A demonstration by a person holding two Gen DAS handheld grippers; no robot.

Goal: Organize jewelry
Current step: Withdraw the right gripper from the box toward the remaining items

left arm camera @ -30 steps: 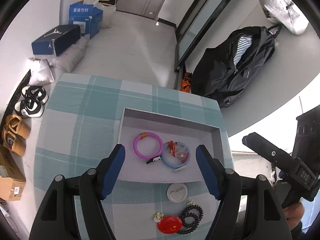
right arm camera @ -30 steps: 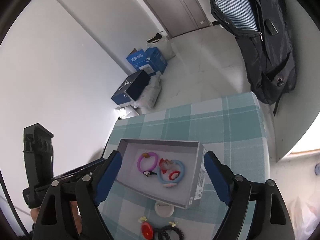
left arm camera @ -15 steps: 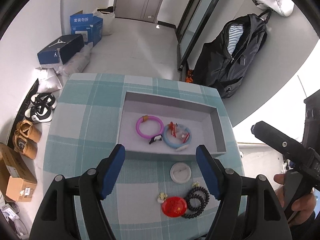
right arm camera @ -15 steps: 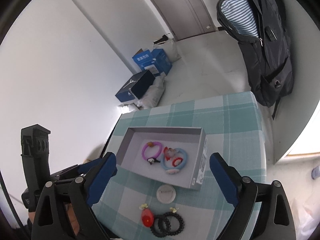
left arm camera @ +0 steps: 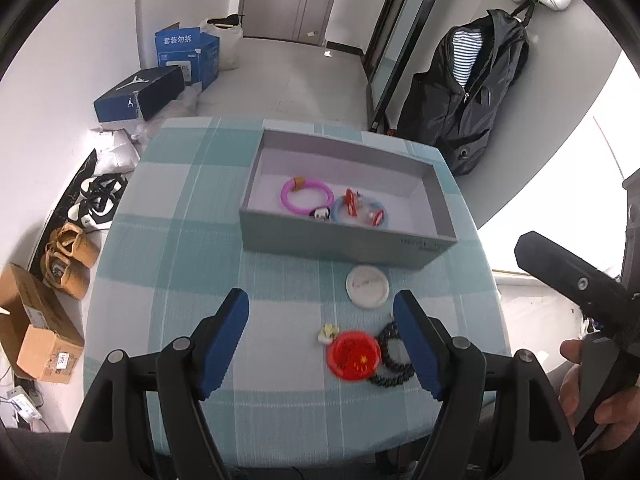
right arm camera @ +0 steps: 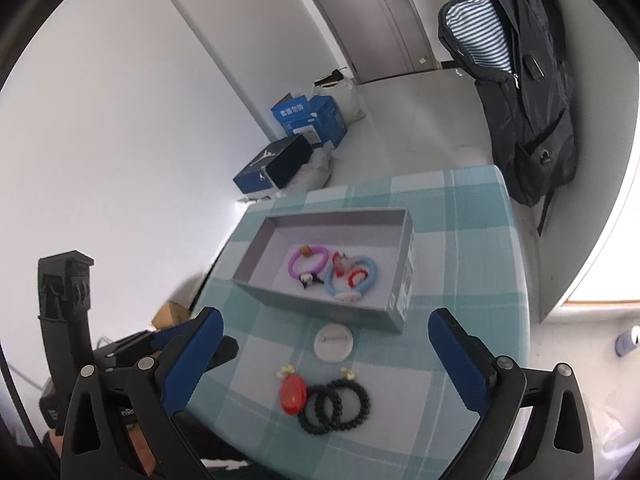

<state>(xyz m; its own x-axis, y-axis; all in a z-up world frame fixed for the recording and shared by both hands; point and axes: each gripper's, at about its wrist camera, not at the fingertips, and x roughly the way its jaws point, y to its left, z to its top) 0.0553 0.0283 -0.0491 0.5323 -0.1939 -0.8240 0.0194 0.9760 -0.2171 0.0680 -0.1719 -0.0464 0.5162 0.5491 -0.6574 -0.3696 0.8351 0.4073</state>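
A grey box [left arm camera: 344, 244] [right arm camera: 320, 300] stands on the teal checked table and holds a pink ring [left arm camera: 307, 197] [right arm camera: 307, 264], a light blue ring [left arm camera: 358, 212] [right arm camera: 352, 276] and small red pieces. In front of it lie a white round disc [left arm camera: 367, 287] [right arm camera: 333, 341], a red hair clip [left arm camera: 353, 355] [right arm camera: 293, 394] and black bead bracelets [left arm camera: 394, 360] [right arm camera: 336, 402]. My left gripper [left arm camera: 322, 312] hangs open above the near table, nothing between its fingers. My right gripper [right arm camera: 326, 330] is open over the disc and clip, its jaws still opening, empty.
The table [left arm camera: 180, 240] ends close below the loose pieces. Shoes [left arm camera: 68, 256], cardboard boxes [left arm camera: 36, 332] and blue boxes [left arm camera: 188, 56] stand on the floor at left. A dark backpack [left arm camera: 472, 92] leans at the back right. A hand [left arm camera: 600, 400] holds the other gripper at right.
Both grippers have drawn back towards the near table edge, so the box now lies farther off and the loose pieces show in full. The right jaws have spread wider.
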